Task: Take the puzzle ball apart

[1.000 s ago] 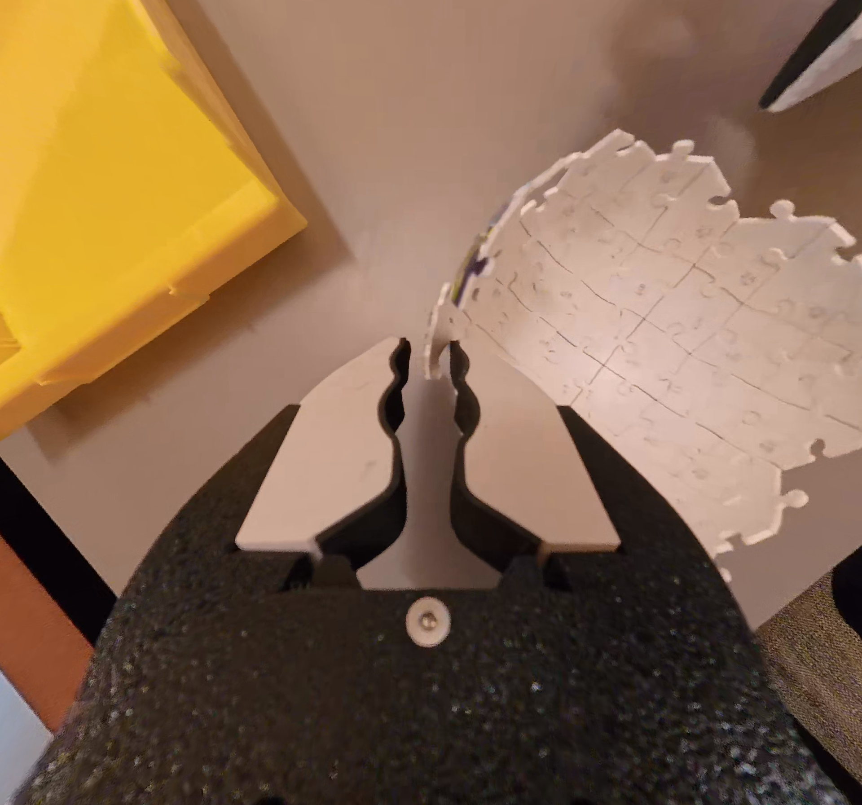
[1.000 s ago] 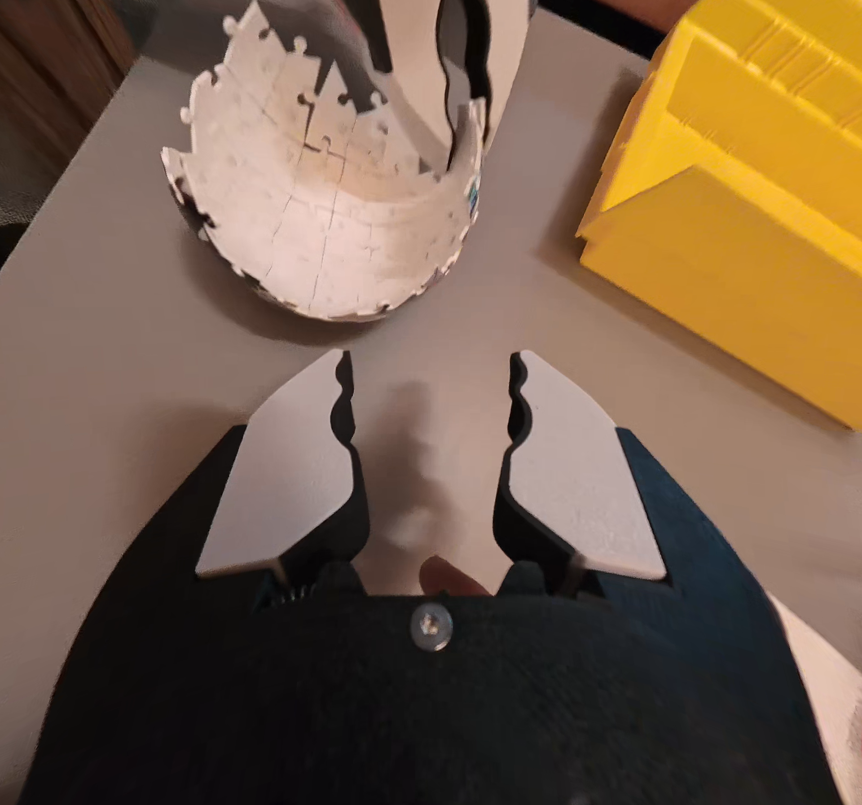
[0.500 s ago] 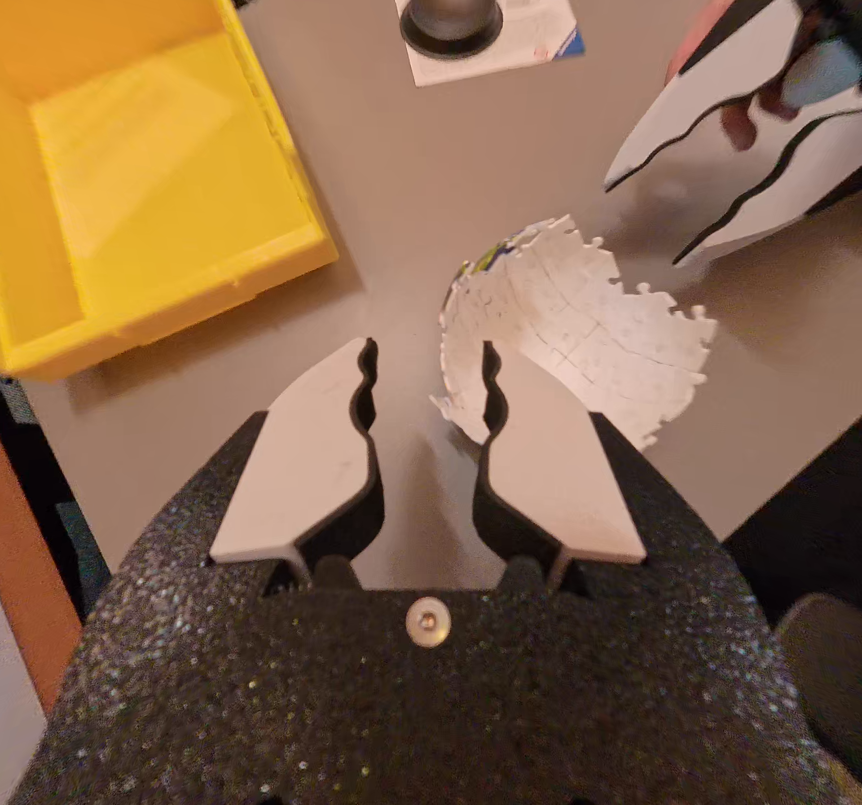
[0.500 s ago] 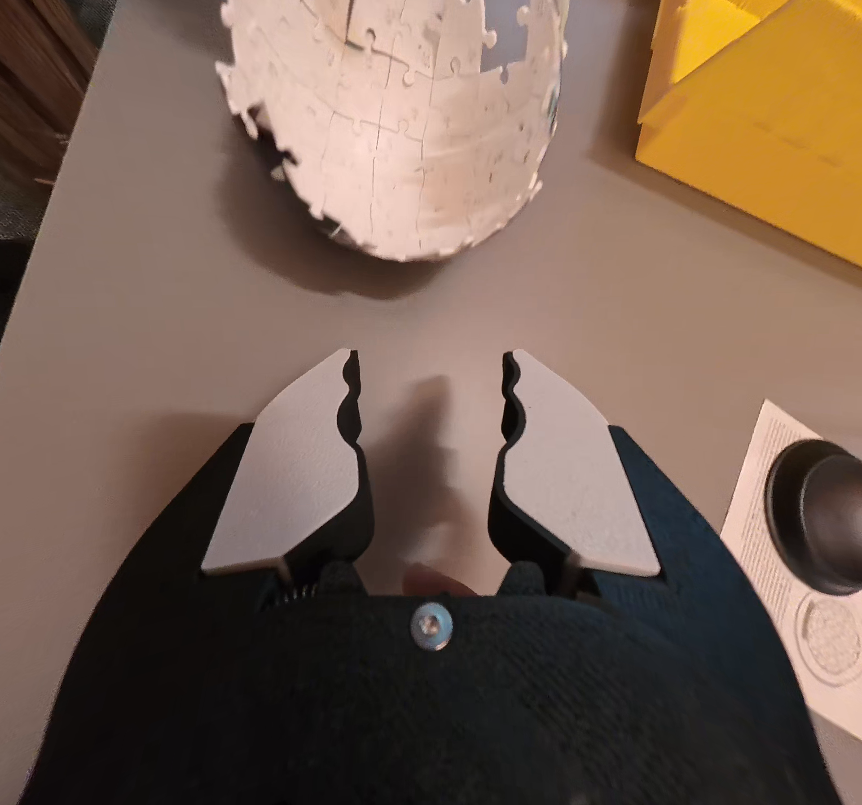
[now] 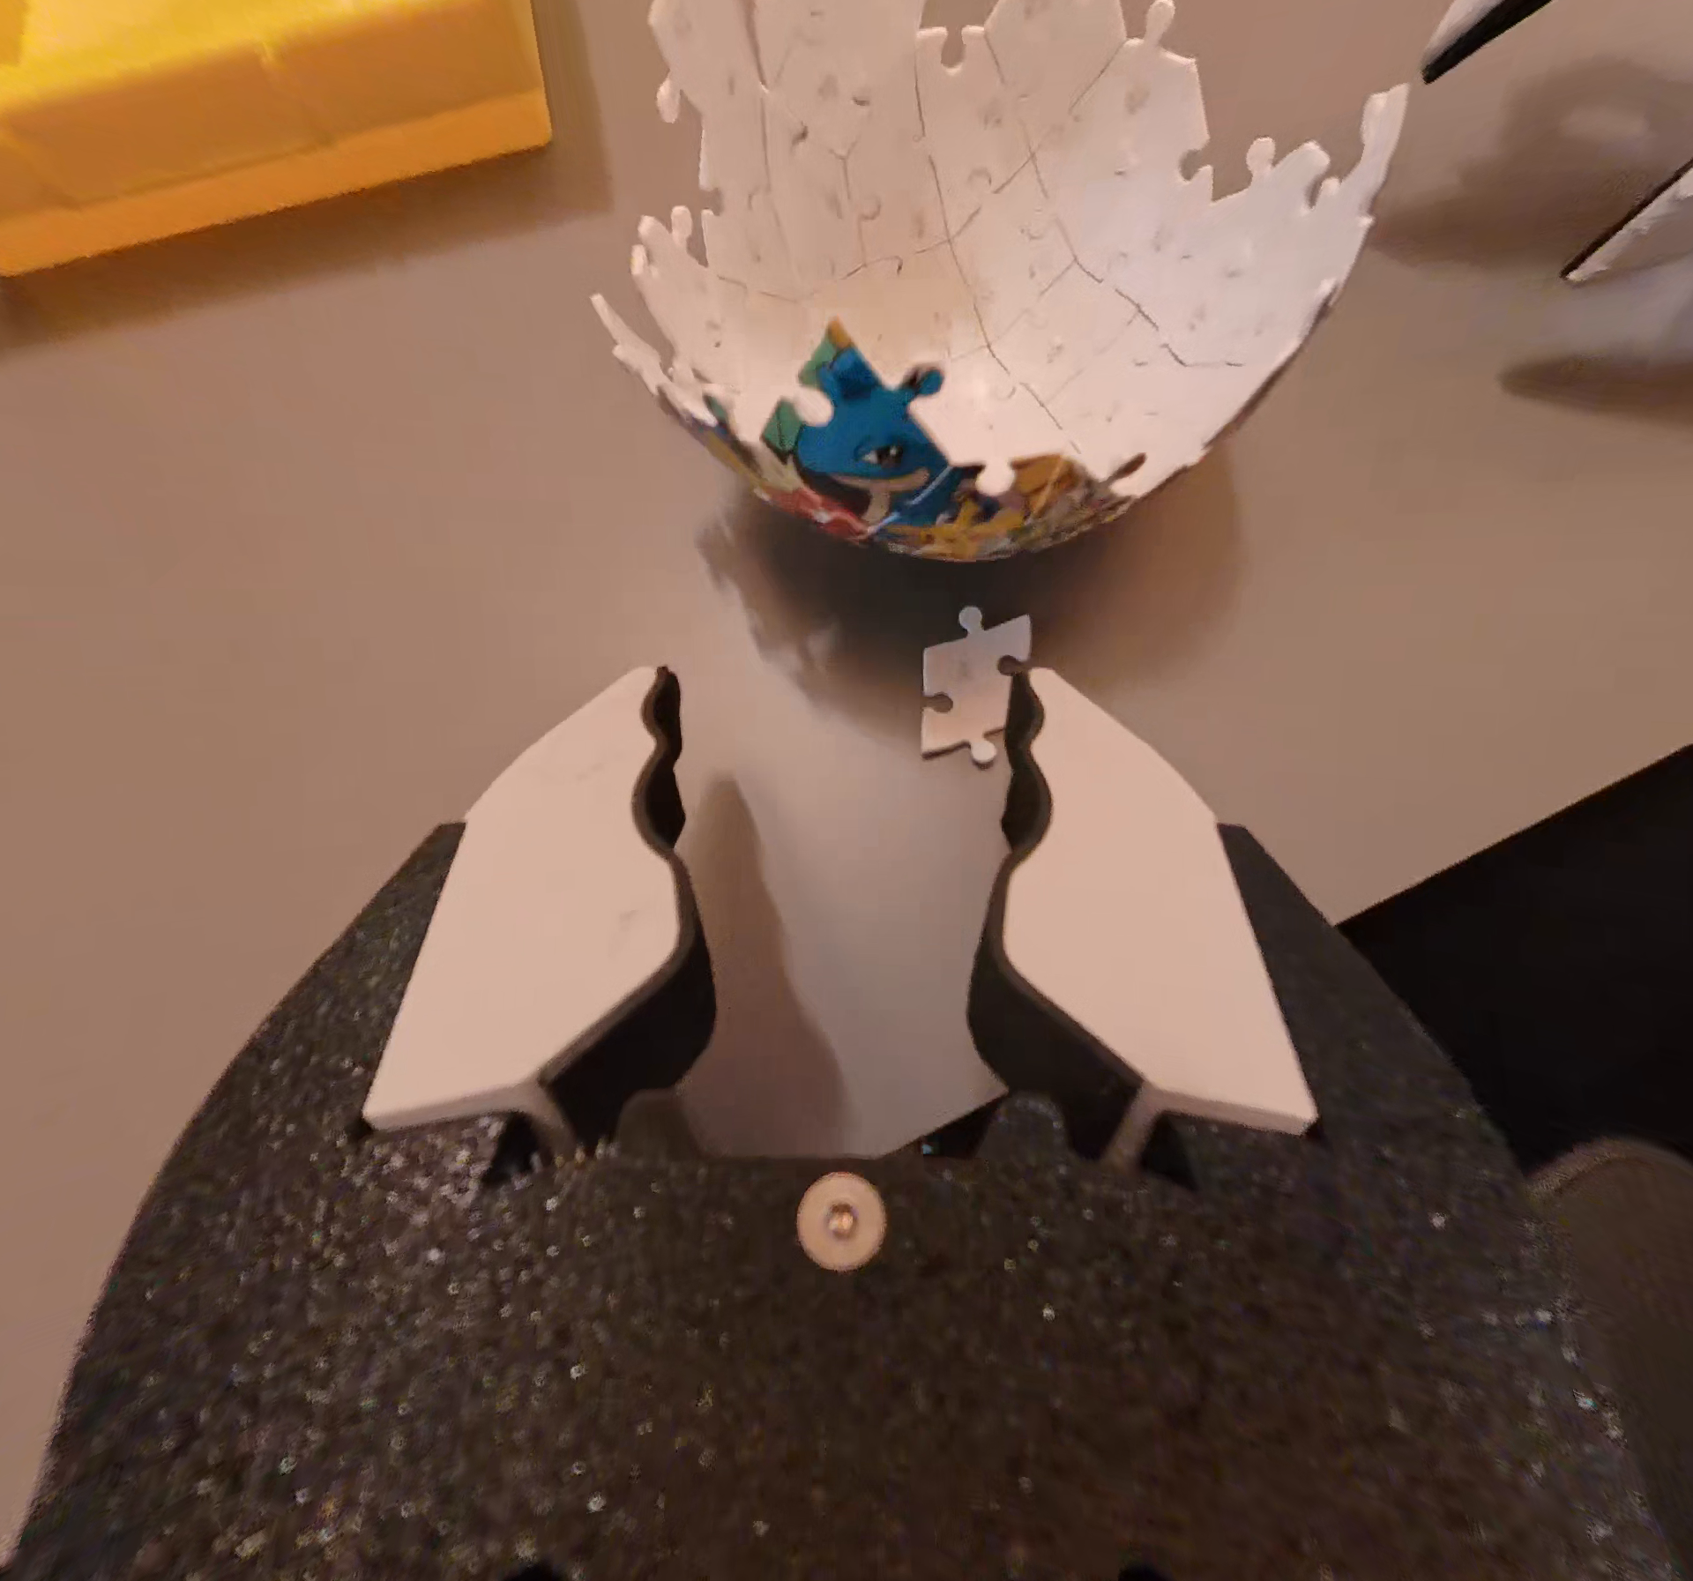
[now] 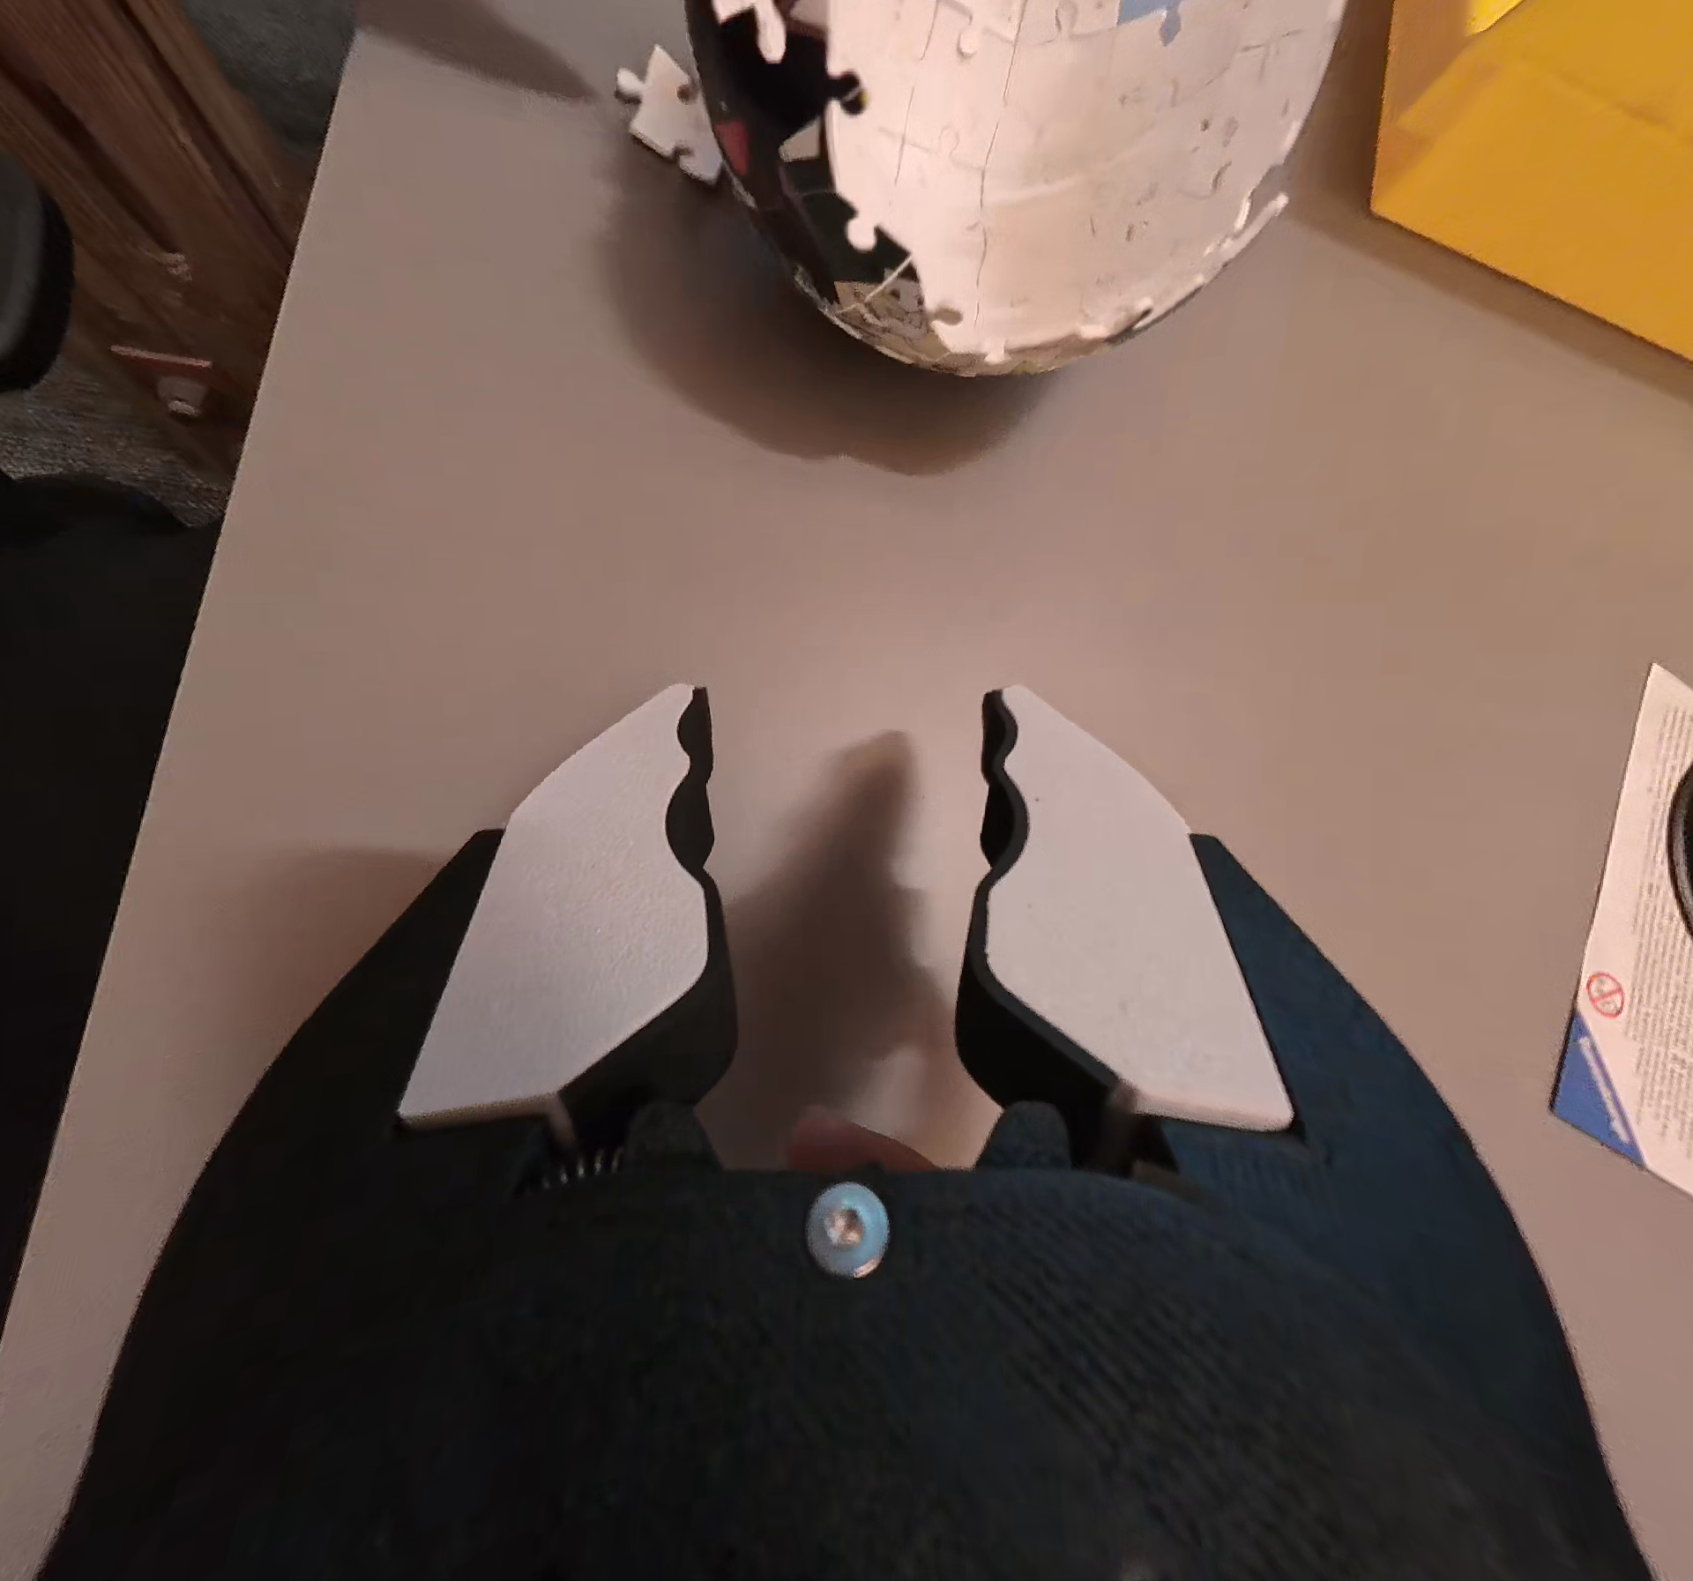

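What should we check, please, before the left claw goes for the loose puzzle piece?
1. Left claw open and empty: ok.
2. Loose piece free of the puzzle shell, lying on the table: ok.
3. Piece centred between the fingers: not ok, it sits by the right finger.
4. Right claw open, away from the shell: ok.
5. Yellow bin reachable for drop-off: cannot tell.
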### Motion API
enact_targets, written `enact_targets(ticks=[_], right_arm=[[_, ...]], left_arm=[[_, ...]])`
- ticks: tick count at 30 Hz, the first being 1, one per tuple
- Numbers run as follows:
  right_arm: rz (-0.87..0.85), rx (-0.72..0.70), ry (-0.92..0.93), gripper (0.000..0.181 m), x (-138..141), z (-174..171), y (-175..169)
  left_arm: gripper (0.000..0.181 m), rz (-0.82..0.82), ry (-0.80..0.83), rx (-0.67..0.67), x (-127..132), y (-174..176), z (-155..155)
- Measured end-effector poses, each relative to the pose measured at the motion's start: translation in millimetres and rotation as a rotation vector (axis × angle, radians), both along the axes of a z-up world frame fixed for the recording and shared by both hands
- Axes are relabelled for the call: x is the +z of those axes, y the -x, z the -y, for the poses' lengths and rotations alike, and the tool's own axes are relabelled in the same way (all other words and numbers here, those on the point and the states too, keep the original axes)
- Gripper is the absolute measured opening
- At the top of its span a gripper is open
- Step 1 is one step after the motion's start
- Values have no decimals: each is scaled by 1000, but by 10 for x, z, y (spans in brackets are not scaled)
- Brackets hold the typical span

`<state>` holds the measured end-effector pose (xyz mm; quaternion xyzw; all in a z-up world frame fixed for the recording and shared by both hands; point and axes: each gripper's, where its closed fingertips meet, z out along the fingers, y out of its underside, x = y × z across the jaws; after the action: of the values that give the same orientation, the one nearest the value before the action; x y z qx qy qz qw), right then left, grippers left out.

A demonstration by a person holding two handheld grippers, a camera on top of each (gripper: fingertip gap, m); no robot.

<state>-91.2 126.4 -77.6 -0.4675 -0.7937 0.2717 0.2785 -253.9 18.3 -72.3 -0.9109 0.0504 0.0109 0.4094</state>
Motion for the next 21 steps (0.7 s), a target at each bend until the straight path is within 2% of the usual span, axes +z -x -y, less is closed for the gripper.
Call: enact_targets(ticks=[2, 5, 8, 10, 12, 16, 19, 21], right_arm=[[10, -3, -28, 57, -25, -18, -70], [-38, -46, -13, 56, 19, -55, -106], [-77, -105, 79, 55, 29, -100, 11], [-33, -92, 153, 59, -32, -79, 94], [-26, -81, 186, 62, -35, -73, 203], [31, 21, 198, 65, -126, 66, 273], [57, 48, 172, 68, -233, 82, 350], [50, 57, 175, 68, -251, 99, 408]], left_arm=[[66, 46, -28, -9, 88, 85, 16], [64, 253, -101, -25, 302, 128, 20], [55, 230, -170, -49, 390, 228, -25], [52, 167, -113, -9, 264, 385, -52], [51, 181, -71, 24, 189, 459, -97], [55, 414, -172, 56, 518, 424, -257], [55, 566, -75, 129, 725, 443, -348], [55, 556, 65, 125, 750, 401, -419]])
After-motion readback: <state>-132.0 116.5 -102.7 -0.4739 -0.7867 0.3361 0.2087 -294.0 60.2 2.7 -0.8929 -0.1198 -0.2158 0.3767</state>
